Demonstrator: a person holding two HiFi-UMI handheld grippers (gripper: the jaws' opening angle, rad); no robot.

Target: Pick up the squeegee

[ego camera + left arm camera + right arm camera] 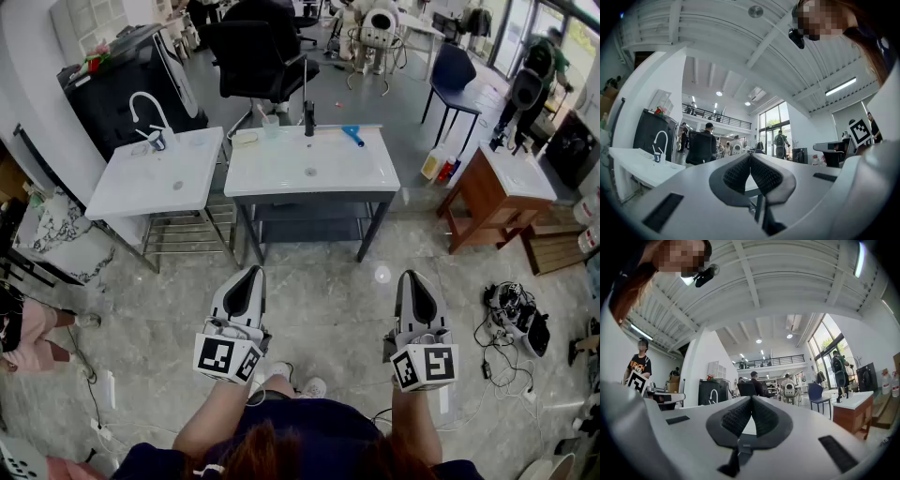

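Observation:
A blue squeegee [352, 135] lies at the back right of the white sink [267, 173], near a black tap [308, 118]. Both grippers hang well short of the sink, over the marble floor. My left gripper [251, 273] is shut with nothing in it, and its black pads [761, 176] meet tip to tip. My right gripper [413, 277] is likewise shut and empty, its pads [762, 419] pressed together. Both point roughly level into the room. The squeegee does not show in either gripper view.
A second white sink [164, 183] with a white tap [150, 117] stands to the left. A wooden table [500, 192] and a cable pile [514, 314] are on the right. A black office chair [253, 56] and a blue chair [457, 70] stand behind the sinks.

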